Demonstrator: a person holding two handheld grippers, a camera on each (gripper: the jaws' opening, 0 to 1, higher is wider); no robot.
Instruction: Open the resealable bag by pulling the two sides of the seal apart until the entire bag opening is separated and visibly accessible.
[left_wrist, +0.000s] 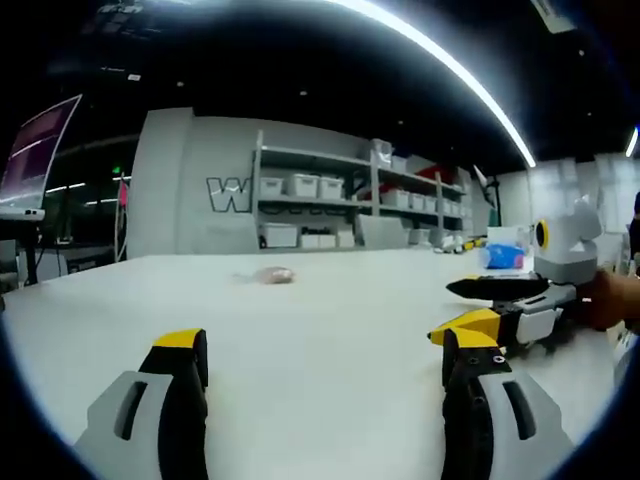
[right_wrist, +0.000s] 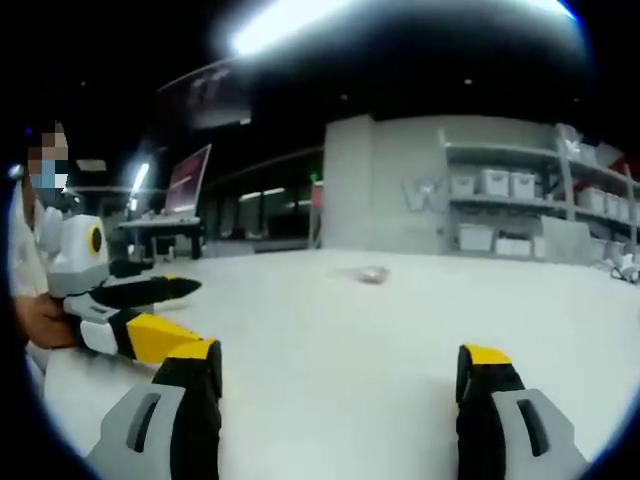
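The bag (left_wrist: 272, 275) lies small and blurred on the white desk (left_wrist: 330, 340), far ahead at 12 o'clock, well apart from both my tools. My left tool (left_wrist: 325, 365) and right tool (right_wrist: 340, 375) gape wide, holding nothing. Shelves (left_wrist: 350, 205) stand behind.

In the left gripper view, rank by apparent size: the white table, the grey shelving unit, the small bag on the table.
1. White table, largest.
2. Grey shelving unit with white bins.
3. Small pale resealable bag, smallest.
The bag lies nearer the camera than the shelves yet looks smaller, so this order is firm.
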